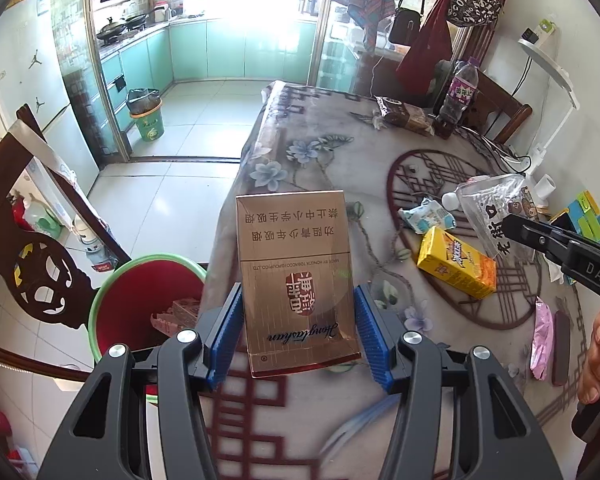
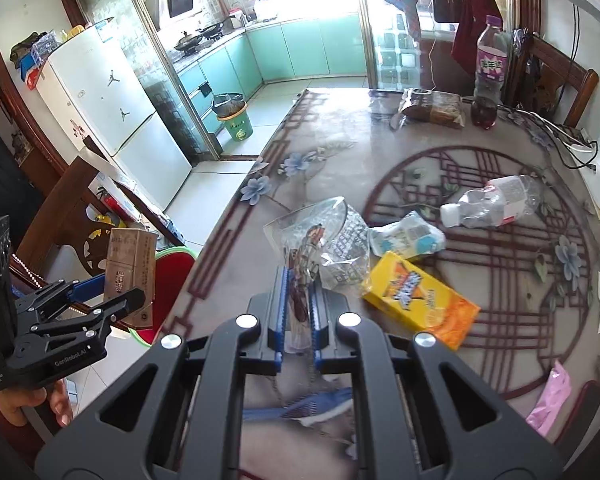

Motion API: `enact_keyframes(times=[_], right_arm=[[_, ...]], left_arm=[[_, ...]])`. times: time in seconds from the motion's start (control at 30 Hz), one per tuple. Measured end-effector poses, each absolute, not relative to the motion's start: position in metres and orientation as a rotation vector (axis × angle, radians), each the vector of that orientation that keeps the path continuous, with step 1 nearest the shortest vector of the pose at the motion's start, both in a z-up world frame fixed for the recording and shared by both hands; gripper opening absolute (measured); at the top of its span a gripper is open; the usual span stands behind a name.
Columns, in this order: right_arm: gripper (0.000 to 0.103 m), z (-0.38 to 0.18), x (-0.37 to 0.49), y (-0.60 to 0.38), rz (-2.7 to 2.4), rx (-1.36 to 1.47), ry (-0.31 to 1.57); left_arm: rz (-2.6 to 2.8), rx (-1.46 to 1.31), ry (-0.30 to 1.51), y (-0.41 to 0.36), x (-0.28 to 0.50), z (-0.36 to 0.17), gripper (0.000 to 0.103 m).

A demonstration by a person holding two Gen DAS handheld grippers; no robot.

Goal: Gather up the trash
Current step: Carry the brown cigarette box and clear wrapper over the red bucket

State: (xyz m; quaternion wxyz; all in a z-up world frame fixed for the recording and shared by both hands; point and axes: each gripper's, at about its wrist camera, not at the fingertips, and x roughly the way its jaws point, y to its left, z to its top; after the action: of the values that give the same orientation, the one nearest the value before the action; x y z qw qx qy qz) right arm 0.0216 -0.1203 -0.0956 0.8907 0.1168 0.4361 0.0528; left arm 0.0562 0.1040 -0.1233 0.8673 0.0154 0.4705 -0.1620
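My left gripper point(image 1: 298, 328) is shut on a gold cigarette pack point(image 1: 296, 272) and holds it over the table's left edge, beside a red bin with a green rim point(image 1: 140, 300); the pack also shows in the right wrist view point(image 2: 130, 276). My right gripper point(image 2: 298, 312) is shut on a clear plastic snack bag point(image 2: 324, 240), lifted above the table. On the table lie a yellow juice box point(image 2: 420, 300), a crumpled blue-white wrapper point(image 2: 408, 236), an empty clear bottle point(image 2: 492, 200) and a pink wrapper point(image 2: 550, 398).
A floral tablecloth point(image 1: 320, 152) covers the table. A purple-label bottle point(image 2: 488, 76) and a wrapped brown package point(image 2: 432, 108) stand at the far edge. A carved wooden chair point(image 1: 32, 264) stands left of the bin. A green bin point(image 1: 148, 120) sits in the kitchen. Cables lie at the right.
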Motion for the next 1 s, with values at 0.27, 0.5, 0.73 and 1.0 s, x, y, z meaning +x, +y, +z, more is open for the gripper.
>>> enact_keyframes(times=[0.27, 0.5, 0.73, 1.0], right_arm=[[0.010, -0.100, 0.027, -0.078, 0.109, 0.226, 0.939], [0.010, -0.106, 0.032, -0.037, 0.153, 0.220, 0.961], [0.010, -0.104, 0.040, -0.004, 0.205, 0.205, 0.958], [0.010, -0.099, 0.053, 0.035, 0.270, 0.173, 0.955]], left_arm=[[-0.366, 0.014, 1.007, 0.135, 0.068, -0.135, 0.052], [-0.346, 0.015, 1.031, 0.163, 0.075, -0.146, 0.052], [-0.301, 0.006, 1.032, 0.192, 0.083, -0.151, 0.052], [-0.243, -0.006, 1.038, 0.224, 0.091, -0.156, 0.052]])
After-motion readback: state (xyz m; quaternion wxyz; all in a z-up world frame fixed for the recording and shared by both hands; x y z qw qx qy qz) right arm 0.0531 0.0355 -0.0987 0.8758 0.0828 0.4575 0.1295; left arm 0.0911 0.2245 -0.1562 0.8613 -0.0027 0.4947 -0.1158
